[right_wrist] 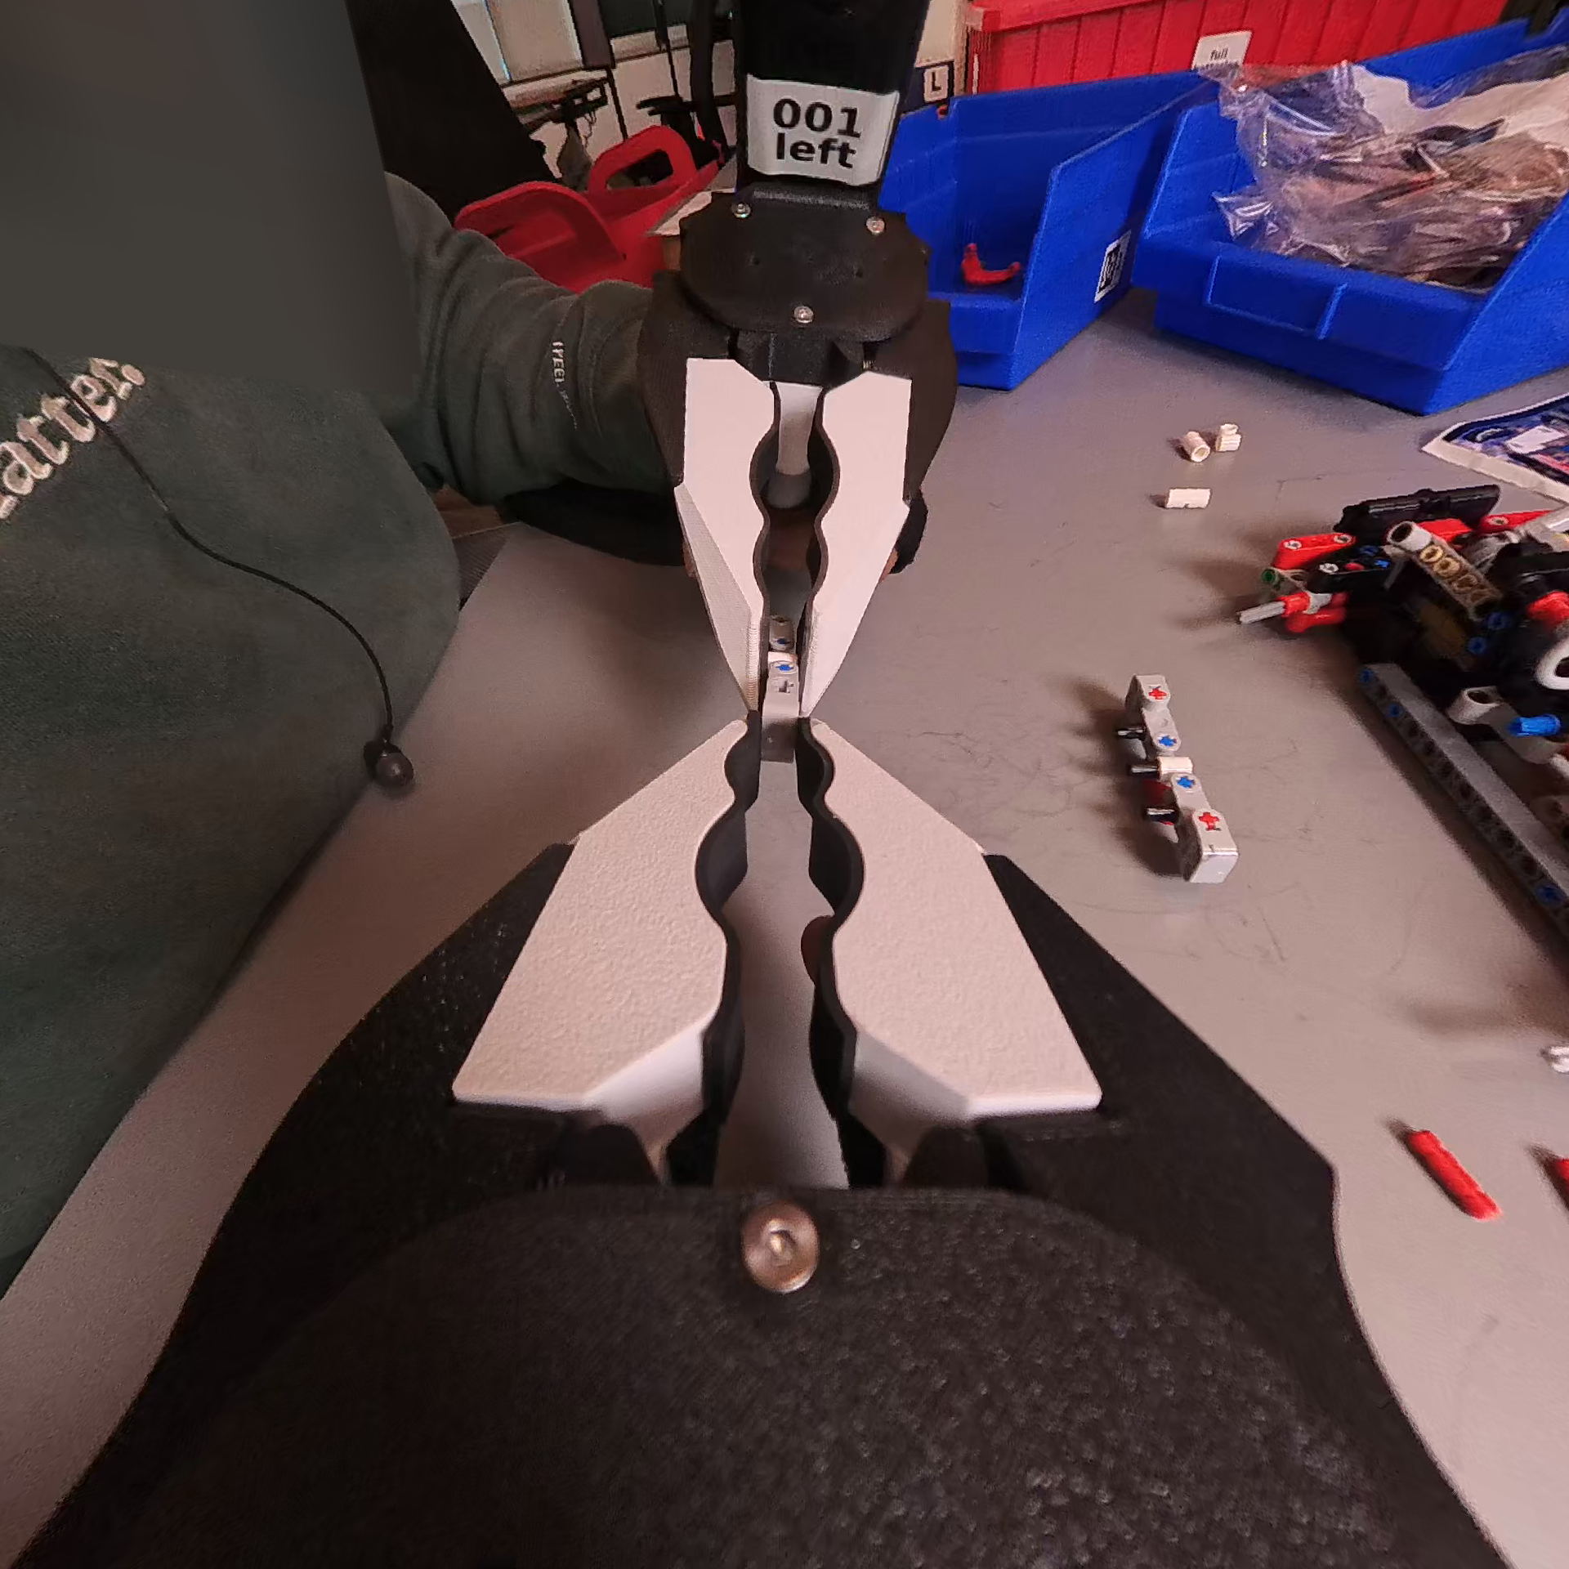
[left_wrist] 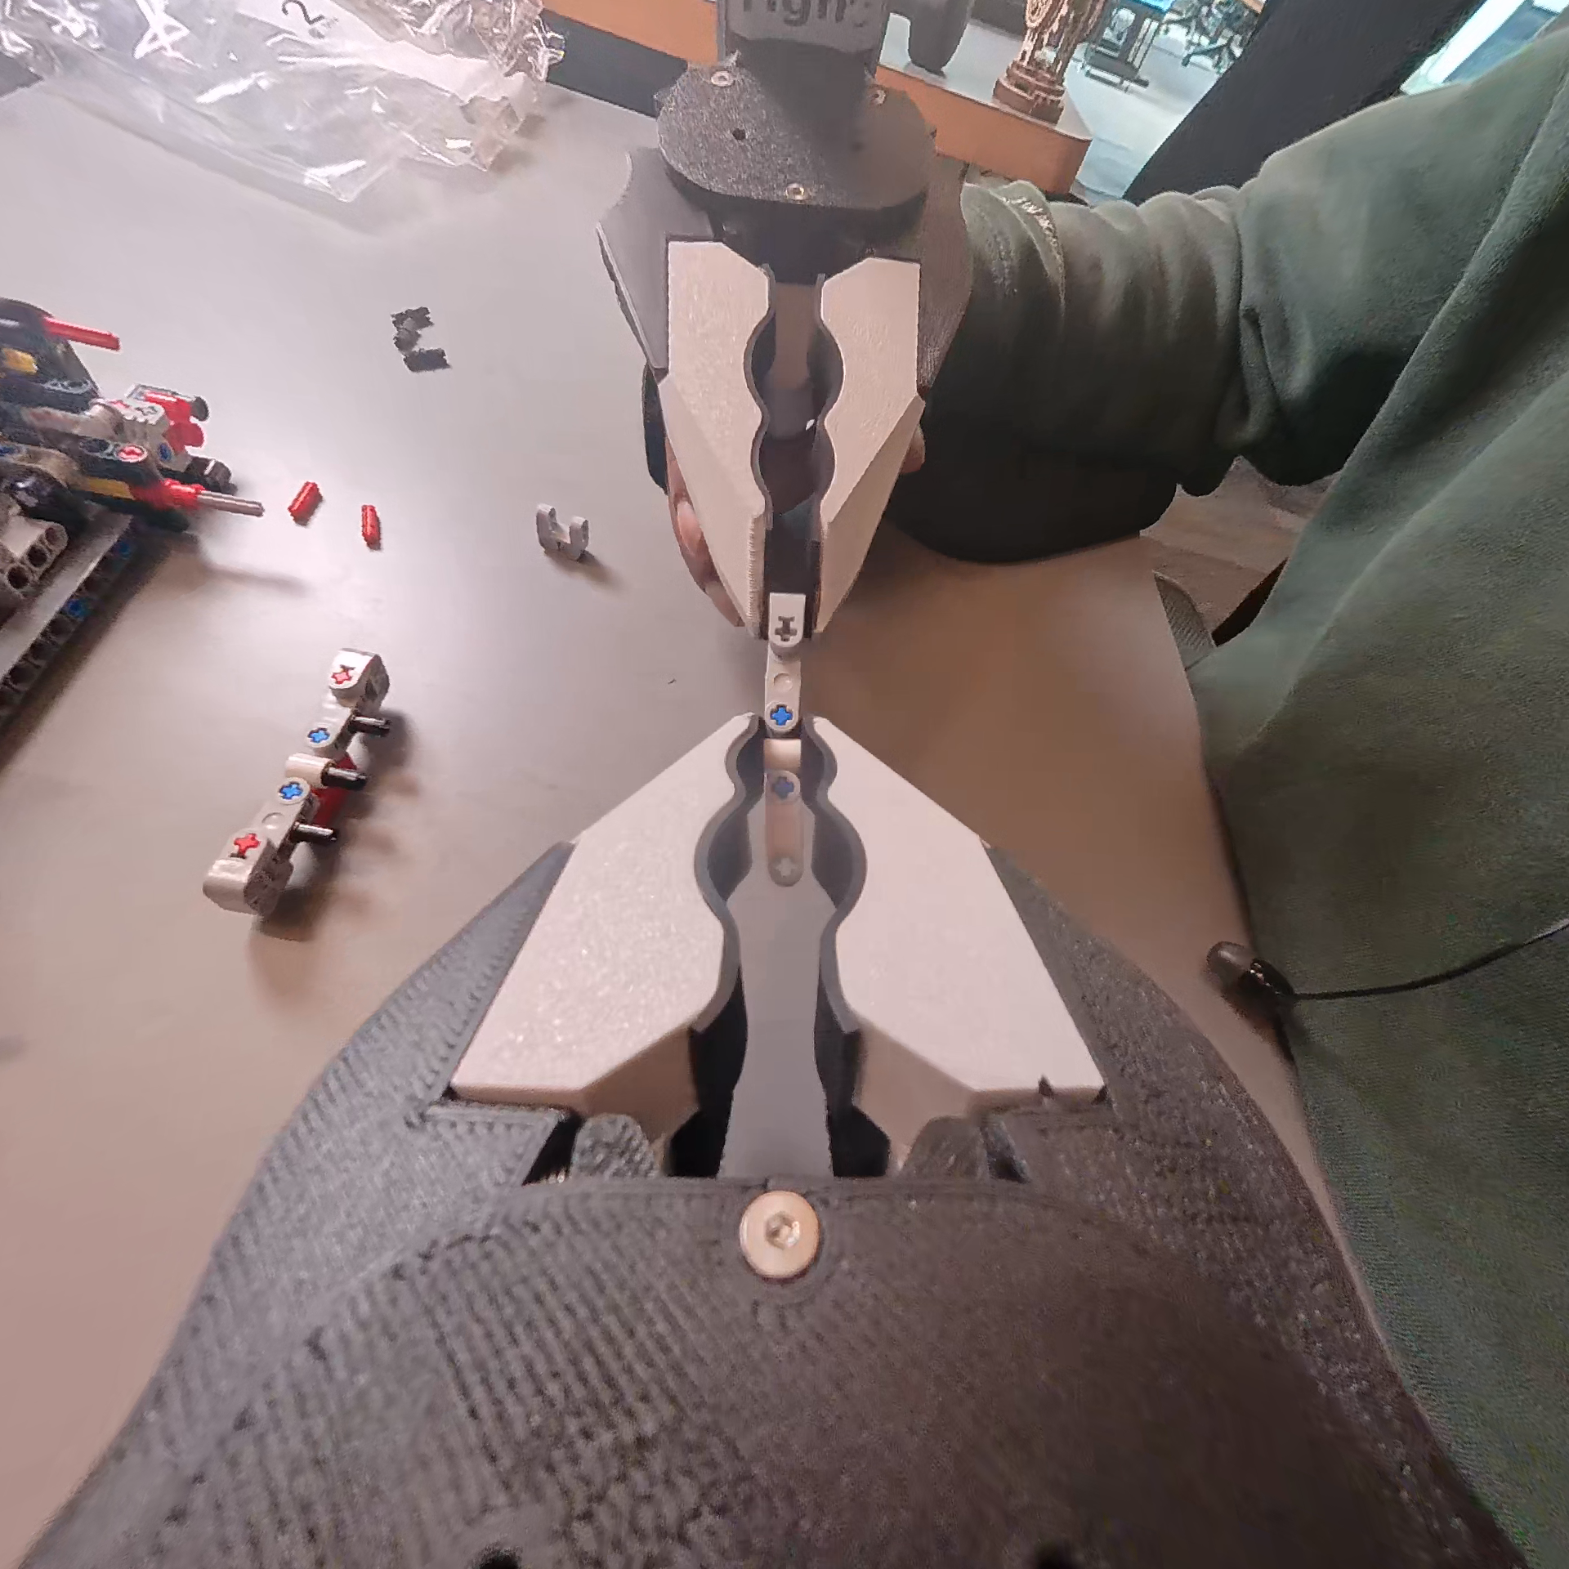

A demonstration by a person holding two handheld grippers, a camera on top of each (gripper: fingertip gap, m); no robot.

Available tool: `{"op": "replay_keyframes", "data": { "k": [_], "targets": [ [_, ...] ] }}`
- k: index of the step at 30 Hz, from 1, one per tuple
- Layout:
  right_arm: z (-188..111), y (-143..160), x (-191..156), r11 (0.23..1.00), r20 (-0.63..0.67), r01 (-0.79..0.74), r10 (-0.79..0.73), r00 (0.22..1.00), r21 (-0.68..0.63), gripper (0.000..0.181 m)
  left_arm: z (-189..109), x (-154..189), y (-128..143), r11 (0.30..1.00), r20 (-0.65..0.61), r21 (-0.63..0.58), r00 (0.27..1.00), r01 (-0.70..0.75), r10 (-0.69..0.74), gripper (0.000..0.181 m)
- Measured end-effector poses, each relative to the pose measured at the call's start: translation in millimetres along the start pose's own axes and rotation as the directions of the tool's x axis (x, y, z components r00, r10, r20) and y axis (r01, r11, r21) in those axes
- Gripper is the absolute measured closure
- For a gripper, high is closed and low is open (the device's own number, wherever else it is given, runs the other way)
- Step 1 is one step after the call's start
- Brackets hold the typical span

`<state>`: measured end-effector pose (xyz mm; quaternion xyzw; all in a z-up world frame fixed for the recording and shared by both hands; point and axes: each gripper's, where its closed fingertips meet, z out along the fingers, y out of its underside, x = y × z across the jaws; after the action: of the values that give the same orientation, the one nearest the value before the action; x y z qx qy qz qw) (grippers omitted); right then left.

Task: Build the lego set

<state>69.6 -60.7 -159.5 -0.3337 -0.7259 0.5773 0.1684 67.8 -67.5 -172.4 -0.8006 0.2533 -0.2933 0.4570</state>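
In the left wrist view, the left gripper fills the lower centre of the frame, its white fingers clamped on the near end of a thin grey Lego beam fitted with blue cross pins. The beam runs up the middle of the frame to the right gripper, which points back toward the camera with its fingers closed on the beam's far end. The two grippers meet tip to tip above the grey table, and the beam bridges the small gap between them.

On the table at lower left lies a short grey Lego assembly with red and blue cross pins and black pegs. Farther up sit a small grey clip piece and two red pins. At the left edge stands the partly built Lego model in black, red and grey. Clear plastic bags lie in the upper left corner. A green sleeve fills the right side.

In the right wrist view, the grey assembly lies right of centre, the model at the right edge, and blue bins stand at the upper right.
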Motion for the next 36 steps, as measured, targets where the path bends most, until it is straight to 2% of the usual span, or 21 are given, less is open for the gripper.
{"op": "replay_keyframes", "data": {
  "k": [9,19,36],
  "targets": [
    [2.8,-1.5,-0.4,0.999,0.016,-0.054,0.054,0.998,0.007,0.175,-0.7,0.3,-0.6,0.998,-0.037,0.013,0.997,0.068,-0.068,0.175],
    [2.0,-8.2,-1.4,0.973,0.092,-0.227,0.223,0.971,0.042,0.175,-3.8,5.0,-5.6,0.972,-0.151,0.050,0.964,0.229,-0.219,0.176],
    [2.3,-10.2,0.0,0.959,0.110,-0.277,0.269,0.957,0.058,0.175,-6.1,6.0,-7.0,0.977,-0.147,0.066,0.971,0.202,-0.191,0.175]
  ]
}}
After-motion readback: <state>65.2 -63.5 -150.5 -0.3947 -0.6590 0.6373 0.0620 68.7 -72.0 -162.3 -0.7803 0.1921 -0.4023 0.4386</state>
